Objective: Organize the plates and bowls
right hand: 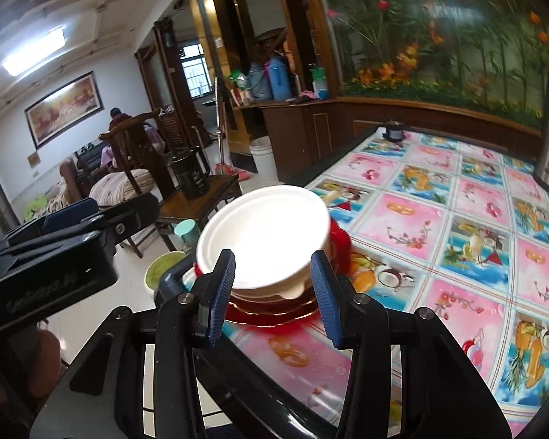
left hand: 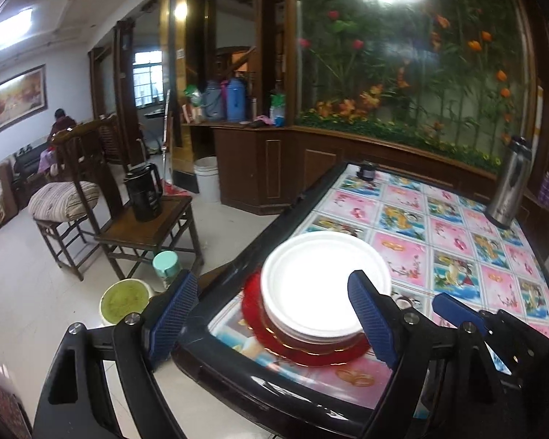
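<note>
A white bowl (left hand: 325, 281) tops a stack of dishes on a red plate (left hand: 303, 351) at the near left corner of the table (left hand: 454, 241). The stack also shows in the right wrist view, white bowl (right hand: 263, 234) over the red plate (right hand: 274, 316). My left gripper (left hand: 274, 318) is open, its blue pads either side of the stack's near edge, holding nothing. My right gripper (right hand: 272, 296) is open just in front of the stack, empty. It also shows in the left wrist view (left hand: 461, 311). The left gripper shows at the left of the right wrist view (right hand: 66, 226).
A steel thermos (left hand: 508, 183) stands at the table's far right and a small dark jar (left hand: 366, 171) at its far edge. Left of the table are a wooden stool with a black pitcher (left hand: 144, 194), a chair, a green bowl (left hand: 126, 298) and a teal-lidded jar on the floor.
</note>
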Demonstrator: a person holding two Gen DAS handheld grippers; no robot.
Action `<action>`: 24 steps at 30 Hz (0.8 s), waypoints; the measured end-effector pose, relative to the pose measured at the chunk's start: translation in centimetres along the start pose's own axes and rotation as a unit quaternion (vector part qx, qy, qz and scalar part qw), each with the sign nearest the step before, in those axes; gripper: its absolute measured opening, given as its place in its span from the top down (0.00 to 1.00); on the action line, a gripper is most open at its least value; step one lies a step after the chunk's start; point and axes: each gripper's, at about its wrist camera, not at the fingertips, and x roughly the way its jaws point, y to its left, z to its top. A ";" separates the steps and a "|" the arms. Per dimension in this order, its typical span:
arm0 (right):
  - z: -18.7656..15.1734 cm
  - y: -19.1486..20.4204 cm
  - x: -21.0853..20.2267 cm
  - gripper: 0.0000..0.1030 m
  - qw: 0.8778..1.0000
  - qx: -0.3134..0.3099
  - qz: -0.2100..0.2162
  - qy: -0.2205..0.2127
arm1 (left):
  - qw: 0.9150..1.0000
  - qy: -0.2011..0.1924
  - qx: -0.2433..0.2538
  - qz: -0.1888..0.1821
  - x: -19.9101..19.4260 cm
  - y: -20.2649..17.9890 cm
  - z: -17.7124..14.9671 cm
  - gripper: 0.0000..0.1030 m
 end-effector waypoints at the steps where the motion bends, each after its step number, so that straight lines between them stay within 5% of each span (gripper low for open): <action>1: 0.1 0.2 -0.1 0.58 1.000 -0.003 0.001 -0.001 | 1.000 0.001 -0.002 0.001 0.0 0.3 -0.1 0.16; 24: 0.3 -0.9 1.9 0.58 1.000 0.016 0.010 0.015 | 0.999 0.028 0.005 0.020 1.6 0.6 -0.1 0.13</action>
